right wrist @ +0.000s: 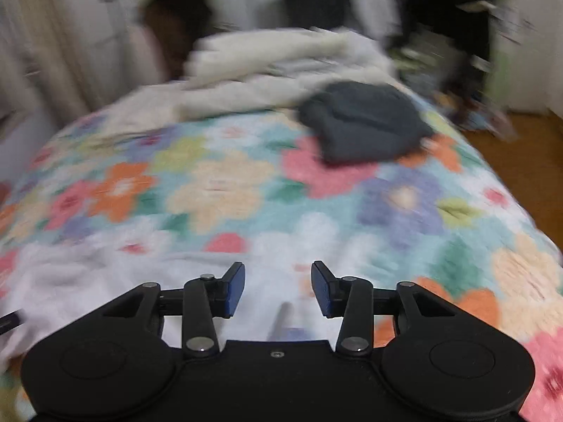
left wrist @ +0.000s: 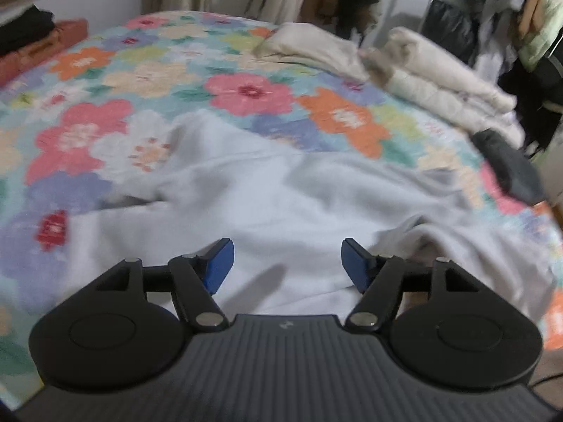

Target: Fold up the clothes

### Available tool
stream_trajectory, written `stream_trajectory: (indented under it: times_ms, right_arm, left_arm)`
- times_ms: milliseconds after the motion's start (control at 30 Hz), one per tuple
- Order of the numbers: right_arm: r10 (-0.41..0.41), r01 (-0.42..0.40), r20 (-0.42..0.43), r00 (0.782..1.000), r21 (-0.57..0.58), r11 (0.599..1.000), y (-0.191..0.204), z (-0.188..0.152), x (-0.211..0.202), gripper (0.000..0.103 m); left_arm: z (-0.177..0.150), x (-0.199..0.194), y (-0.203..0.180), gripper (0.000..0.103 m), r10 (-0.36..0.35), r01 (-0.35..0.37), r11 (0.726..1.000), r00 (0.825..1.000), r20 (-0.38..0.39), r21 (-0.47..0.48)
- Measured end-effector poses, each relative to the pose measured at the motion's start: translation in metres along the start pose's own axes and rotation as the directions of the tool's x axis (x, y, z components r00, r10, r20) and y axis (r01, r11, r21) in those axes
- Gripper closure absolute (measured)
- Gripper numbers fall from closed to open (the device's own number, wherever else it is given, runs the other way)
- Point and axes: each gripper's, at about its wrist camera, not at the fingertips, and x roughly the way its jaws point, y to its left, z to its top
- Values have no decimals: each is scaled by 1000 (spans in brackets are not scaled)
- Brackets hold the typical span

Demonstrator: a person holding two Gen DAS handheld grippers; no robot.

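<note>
Because the white garment [left wrist: 281, 190] lies rumpled on the floral bedspread [left wrist: 246, 91], treat it as soft, light and limp. Left tool [left wrist: 286, 263] and right tool [right wrist: 278, 290] hover over it, spread wide, empty. Grip a hem edge.

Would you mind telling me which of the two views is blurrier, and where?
Right wrist view: heavy motion smear across the floral bedspread and dark grey folded garment; only the right claw is crisp. Left wrist view: milder blur; the pale white garment is soft, with fisheye bending at the edges.
</note>
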Motion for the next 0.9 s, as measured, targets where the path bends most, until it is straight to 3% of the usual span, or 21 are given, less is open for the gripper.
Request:
stream_trajectory:
  times_ms: [133,200,267,400,433,467,533,633,733,800,867,900]
  right_arm:
    - [228,-230,-47,972,-52,972,40,-10,5,47]
    - [248,-255,-77,966,-106,961,63,-19,15,47]
    - [266,-281,-107,958,-160,946,86,-27,25,47]
    - [179,-202,-110,978,-265,943,111,-45,44,46]
    - [177,-200,-107,978,-267,943,112,-48,46,46]
    - [176,-198,-104,979,-269,943,113,-50,48,46]
    - [173,-193,-97,980,-274,942,116,-55,52,46]
    - [160,-173,-69,985,-286,943,120,-60,55,46]
    - [142,-143,-25,990,-301,943,124,-65,58,46]
    - [129,-119,8,992,-325,938,125,-71,61,47]
    - [115,-99,24,993,-356,929,127,-75,67,48]
    - [124,-113,8,992,-351,929,127,-74,69,63]
  left_arm:
    - [2,-14,28,32,27,-27,999,1000,-3,-31]
    - [1,-17,41,25,74,-73,997,997,22,-33]
    - [5,-14,52,23,88,-88,992,996,-11,-87]
    - [-1,4,68,22,72,-89,983,992,-108,-162]
    - [-2,9,68,18,66,-88,983,989,-131,-164]
    - [-3,14,69,7,61,-88,982,985,-159,-169]
    - [-9,28,69,2,28,-74,976,976,-217,-206]
    - [-14,34,77,2,-39,-29,950,977,-210,-312]
    - [-16,34,84,6,-51,-19,925,983,-174,-379]
    - [-17,32,91,18,-48,-17,903,989,-142,-430]
    - [-16,29,104,38,-70,19,867,994,-83,-498]
    - [-15,27,108,42,-88,48,856,995,-54,-515]
